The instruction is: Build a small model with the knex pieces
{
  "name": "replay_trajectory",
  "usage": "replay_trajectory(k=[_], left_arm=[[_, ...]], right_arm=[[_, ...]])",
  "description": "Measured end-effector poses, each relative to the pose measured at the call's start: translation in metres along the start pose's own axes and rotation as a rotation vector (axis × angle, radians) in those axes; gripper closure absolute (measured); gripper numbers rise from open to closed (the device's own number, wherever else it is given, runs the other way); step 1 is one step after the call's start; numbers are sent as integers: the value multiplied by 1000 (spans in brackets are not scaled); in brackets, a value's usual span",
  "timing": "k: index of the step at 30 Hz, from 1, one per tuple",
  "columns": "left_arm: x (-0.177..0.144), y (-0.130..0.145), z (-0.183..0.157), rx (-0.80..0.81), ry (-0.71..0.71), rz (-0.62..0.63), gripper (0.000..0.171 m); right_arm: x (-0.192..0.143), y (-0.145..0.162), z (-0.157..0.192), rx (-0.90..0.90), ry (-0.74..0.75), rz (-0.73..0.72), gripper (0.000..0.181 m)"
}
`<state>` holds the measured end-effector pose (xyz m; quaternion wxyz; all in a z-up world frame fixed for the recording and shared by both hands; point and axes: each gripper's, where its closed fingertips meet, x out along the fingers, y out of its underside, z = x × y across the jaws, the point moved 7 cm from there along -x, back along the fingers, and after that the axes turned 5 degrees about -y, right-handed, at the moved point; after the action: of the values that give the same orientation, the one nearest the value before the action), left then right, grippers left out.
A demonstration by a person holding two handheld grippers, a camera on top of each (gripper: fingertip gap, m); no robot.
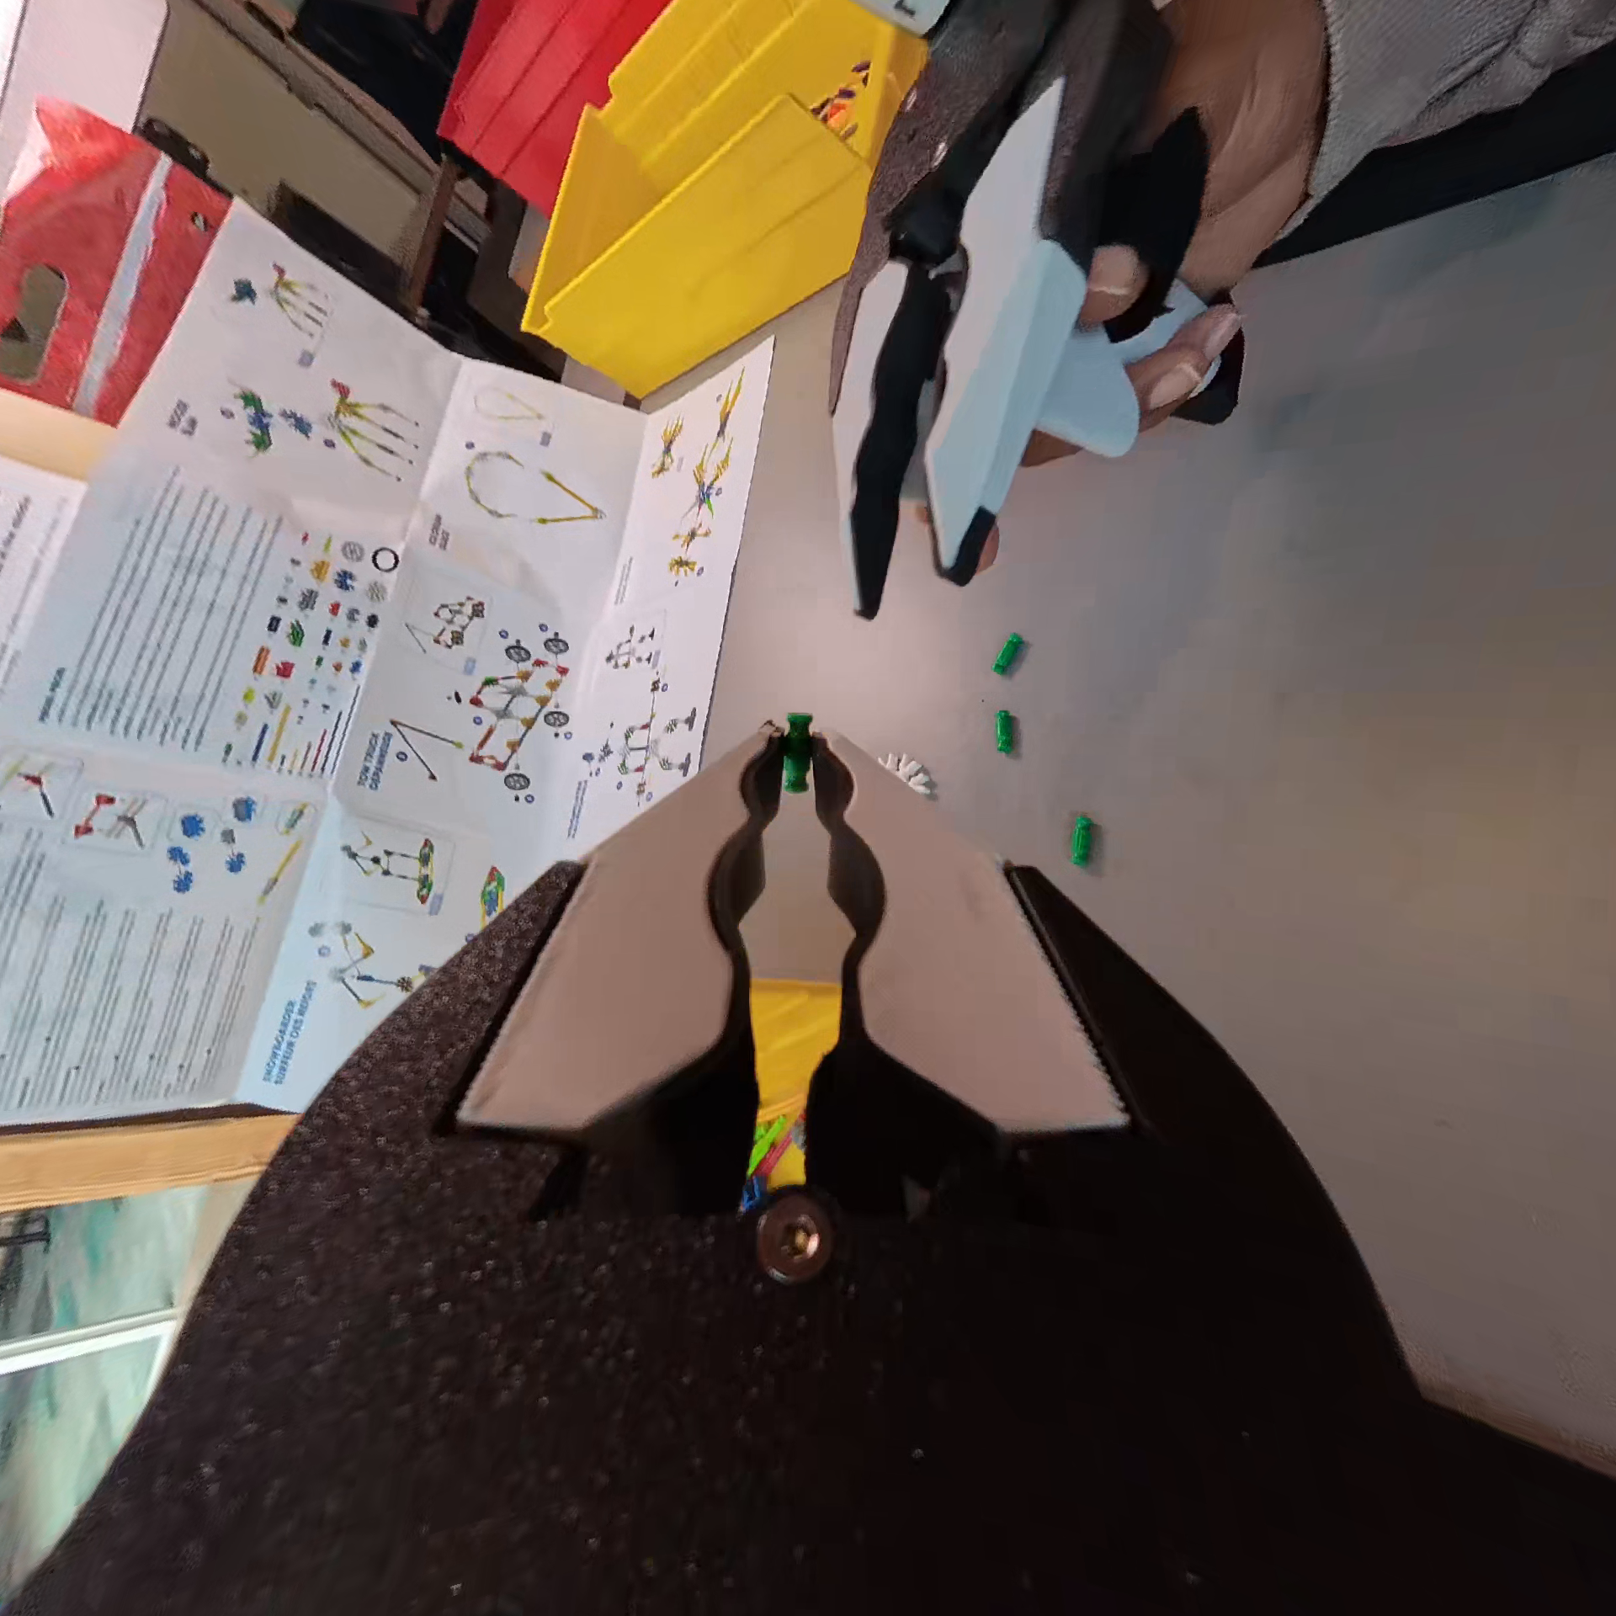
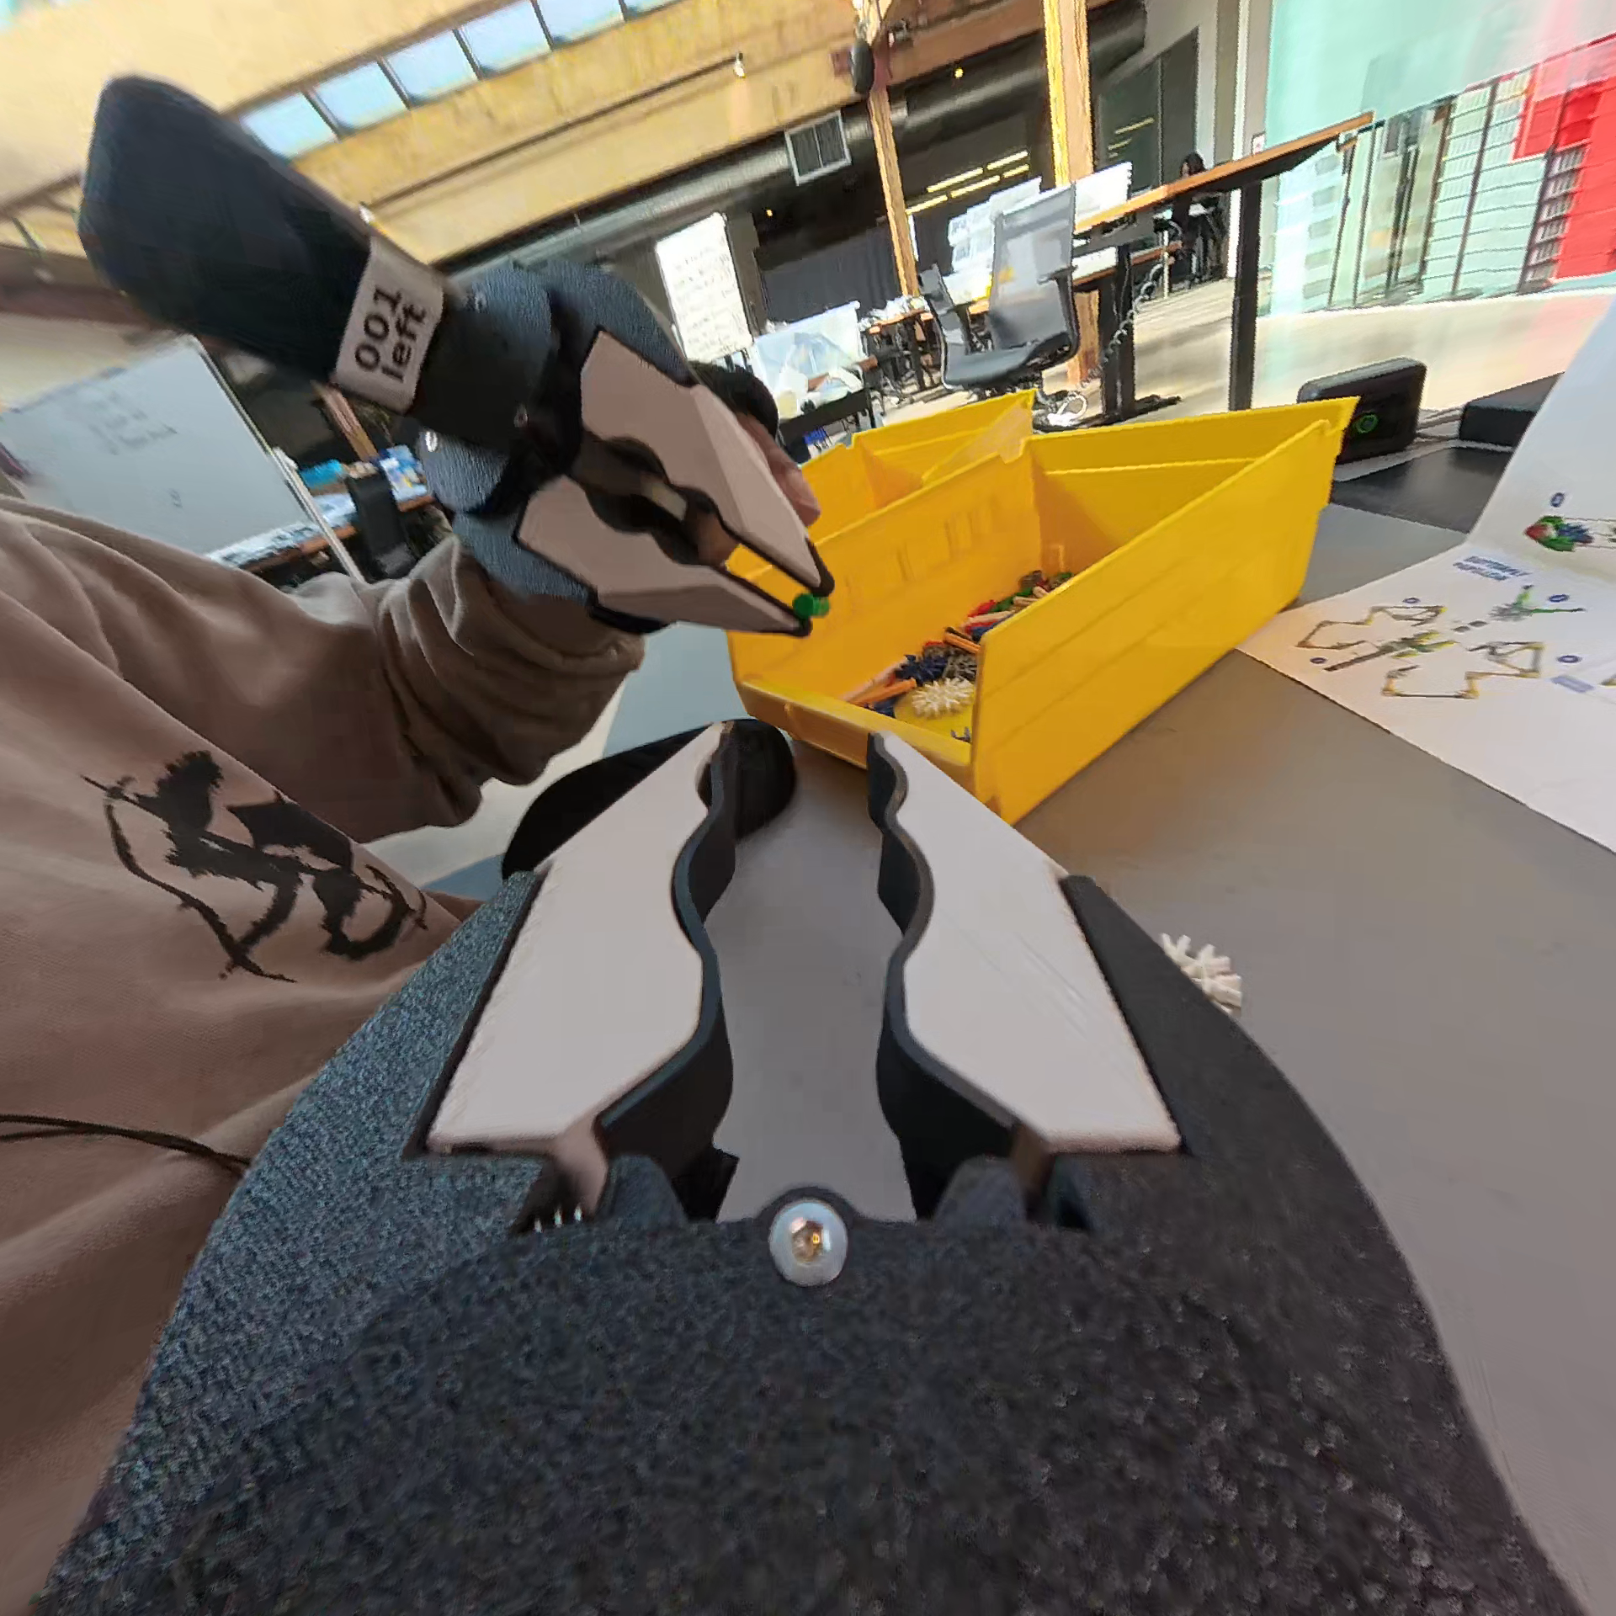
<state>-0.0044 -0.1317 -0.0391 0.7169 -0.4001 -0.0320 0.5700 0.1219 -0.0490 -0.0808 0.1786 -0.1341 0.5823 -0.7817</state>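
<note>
My left gripper [image 1: 794, 743] is shut on a short green rod [image 1: 796, 750], pinched at its fingertips above the grey table [image 1: 1312, 787]. It also shows in the right wrist view [image 2: 809, 605], held in the air over the yellow bin [image 2: 1137, 630] with the green rod [image 2: 811, 604] at its tip. My right gripper [image 2: 797, 752] is open and empty, low over the table. In the left wrist view it [image 1: 918, 577] hangs open beyond three loose green rods [image 1: 1006, 733] and a white snowflake connector [image 1: 909, 771] on the table; the connector also shows in the right wrist view [image 2: 1211, 971].
An unfolded instruction sheet [image 1: 350, 656] lies left of the rods and shows at the right edge of the right wrist view [image 2: 1443, 673]. The yellow bin holds several coloured building pieces [image 2: 962, 647]. More yellow bins [image 1: 700, 201] and a red one [image 1: 542, 79] stand behind. About 5 cm separates my left fingertips from my right.
</note>
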Motion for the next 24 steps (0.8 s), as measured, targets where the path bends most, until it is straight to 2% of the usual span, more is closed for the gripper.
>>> replay_trajectory(k=[5, 12, 18, 20, 21, 22, 24], left_arm=[[19, -18, -26, 146, -20, -39, 165], [32, -20, -34, 188, -31, -64, 165], [28, -18, -35, 187, -58, -94, 164], [19, -15, -23, 116, -70, -102, 149], [11, -12, -11, 56, -81, -107, 148], [2, -6, 5, -9, -107, -100, 148], [-16, 17, 45, -147, -171, -4, 148]], right_arm=[[1, 0, 2, 106, -61, -42, 152], [0, 3, -1, 147, -74, -29, 163], [-6, 3, -5, 169, -91, -4, 176], [-14, 2, -12, 135, -50, 9, 177], [-20, 0, -17, 90, 3, 32, 177], [-27, 1, -23, 20, 76, 83, 177], [-40, 7, -39, -145, 243, 248, 177]])
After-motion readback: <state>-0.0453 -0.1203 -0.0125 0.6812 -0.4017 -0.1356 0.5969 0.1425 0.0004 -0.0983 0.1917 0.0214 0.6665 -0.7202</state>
